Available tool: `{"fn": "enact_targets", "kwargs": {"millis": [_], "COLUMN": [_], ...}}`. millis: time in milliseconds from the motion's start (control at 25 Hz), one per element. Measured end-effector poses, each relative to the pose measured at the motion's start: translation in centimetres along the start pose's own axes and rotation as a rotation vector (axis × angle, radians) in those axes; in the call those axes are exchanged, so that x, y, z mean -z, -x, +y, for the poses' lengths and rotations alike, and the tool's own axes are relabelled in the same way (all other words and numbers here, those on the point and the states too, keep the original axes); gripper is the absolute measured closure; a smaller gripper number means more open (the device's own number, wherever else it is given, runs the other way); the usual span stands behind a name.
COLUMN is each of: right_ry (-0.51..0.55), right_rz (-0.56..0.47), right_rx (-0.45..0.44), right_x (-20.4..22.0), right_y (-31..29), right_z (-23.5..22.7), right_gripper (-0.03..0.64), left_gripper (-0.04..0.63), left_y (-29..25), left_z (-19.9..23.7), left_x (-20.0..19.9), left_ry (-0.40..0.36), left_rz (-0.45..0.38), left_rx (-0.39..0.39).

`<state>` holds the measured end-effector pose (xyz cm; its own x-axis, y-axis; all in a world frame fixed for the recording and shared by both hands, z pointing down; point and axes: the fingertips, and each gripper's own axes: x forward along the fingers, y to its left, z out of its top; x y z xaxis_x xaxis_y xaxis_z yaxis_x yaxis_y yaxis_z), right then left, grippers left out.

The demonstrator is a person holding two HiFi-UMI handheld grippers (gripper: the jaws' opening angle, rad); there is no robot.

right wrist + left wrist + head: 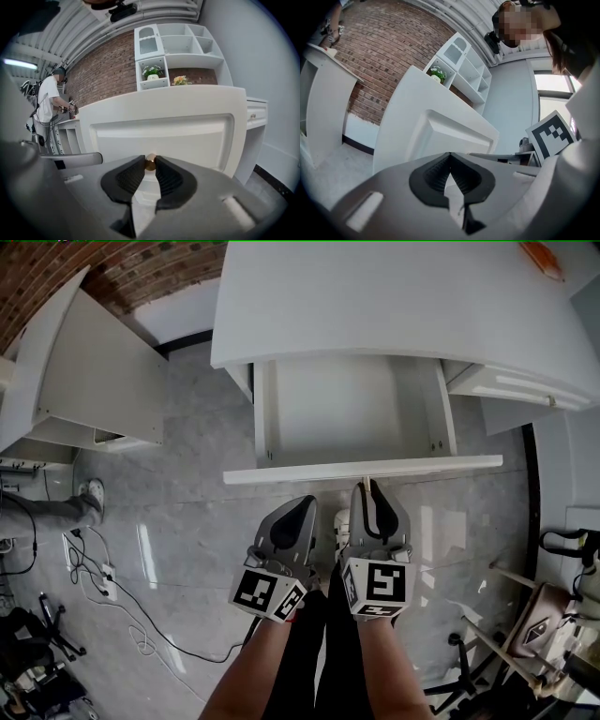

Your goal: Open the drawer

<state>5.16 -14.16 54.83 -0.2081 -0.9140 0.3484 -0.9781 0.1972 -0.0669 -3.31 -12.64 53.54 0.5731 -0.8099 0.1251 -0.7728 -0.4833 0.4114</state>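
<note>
A white drawer [356,418] stands pulled out from under the white desk top [394,306], its inside bare. Its front panel [164,136] carries a small brass knob [150,162]. My right gripper [367,487] is shut on that knob, with the knob pinched between the tips of the dark pads [129,178]. My left gripper [298,504] hangs just left of it, short of the drawer front [366,468], jaws shut with nothing between them. In the left gripper view the left gripper [449,156] shows its tips meeting before the drawer front [450,133].
A second white cabinet [75,381] stands at the left with grey marbled floor [178,521] between. Cables [103,577] trail on the floor at lower left. A closed drawer [506,385] sits to the right. A stool and bag [534,624] are at lower right. Another person [47,112] stands far left.
</note>
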Motion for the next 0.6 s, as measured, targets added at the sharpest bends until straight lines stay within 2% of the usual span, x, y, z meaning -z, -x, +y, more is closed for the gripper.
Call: {"fn": "enact_targets", "kwargs": {"millis": [360, 600], "right_ry": [0.003, 0.014], "right_rz": [-0.001, 0.003], "right_rx": [0.003, -0.010], "right_x": [0.9, 1.4], "right_y": [2.5, 3.9], "right_z": [0.1, 0.5], "right_gripper": [0.546, 0.546], "left_gripper": [0.592, 0.592], "left_y": [1.7, 2.9], "left_z": [-2.0, -2.5], "left_x": [1.0, 2.0], "left_ry": [-0.012, -0.012], "left_rz": [0.017, 0.028], "left_rx": [0.033, 0.018]}}
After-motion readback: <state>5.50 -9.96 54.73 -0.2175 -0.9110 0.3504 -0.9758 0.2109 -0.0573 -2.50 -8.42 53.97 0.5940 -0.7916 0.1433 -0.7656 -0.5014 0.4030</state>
